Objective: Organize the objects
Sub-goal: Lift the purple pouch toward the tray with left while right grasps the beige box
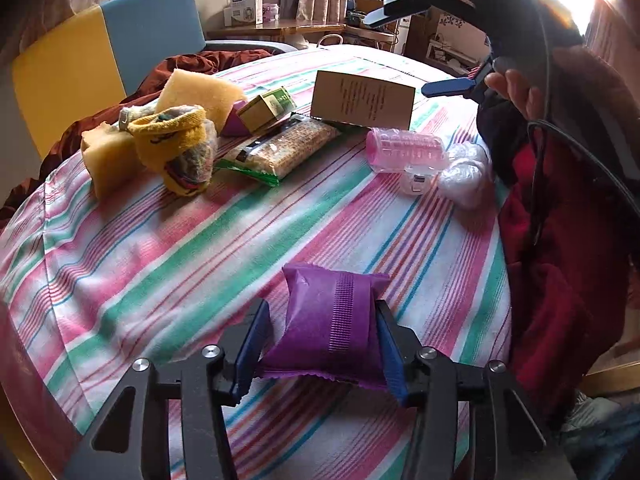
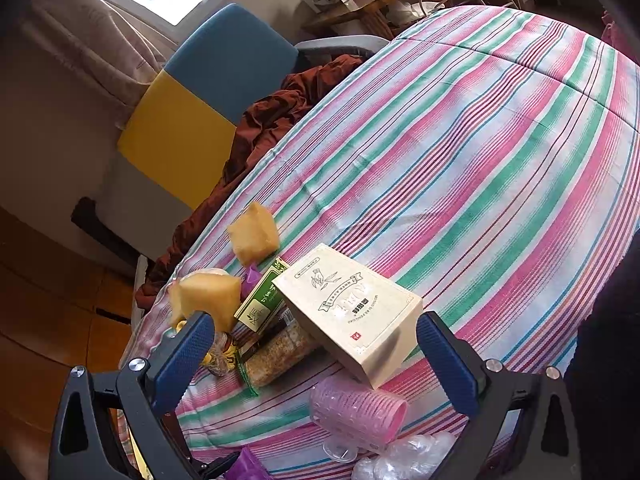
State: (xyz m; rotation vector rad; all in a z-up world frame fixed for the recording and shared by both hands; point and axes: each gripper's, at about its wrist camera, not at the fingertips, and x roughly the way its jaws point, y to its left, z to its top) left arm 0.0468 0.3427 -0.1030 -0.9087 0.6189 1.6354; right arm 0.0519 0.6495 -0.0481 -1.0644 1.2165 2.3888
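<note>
A purple sealed packet [image 1: 320,320] lies on the striped tablecloth [image 1: 160,260] near the front edge. My left gripper [image 1: 320,332] is shut on it, one blue pad against each side. My right gripper [image 2: 318,360] stands wide open above the clutter, nothing between its fingers; in the left wrist view the right gripper [image 1: 420,48] hangs at the top right. Below it are a cream box [image 2: 352,312], a pink hair roller [image 2: 356,412] and a cracker packet [image 2: 276,352]. Yellow sponges [image 1: 200,92], a yellow knit sock [image 1: 176,140] and a green box [image 1: 268,108] sit at the far left.
A crumpled clear plastic bag [image 1: 466,176] lies beside the roller. A yellow and blue chair [image 1: 100,52] with a rust-coloured cloth [image 1: 216,60] stands behind the table. A person's red garment [image 1: 560,240] fills the right side. Bare cloth stretches between the packet and the clutter.
</note>
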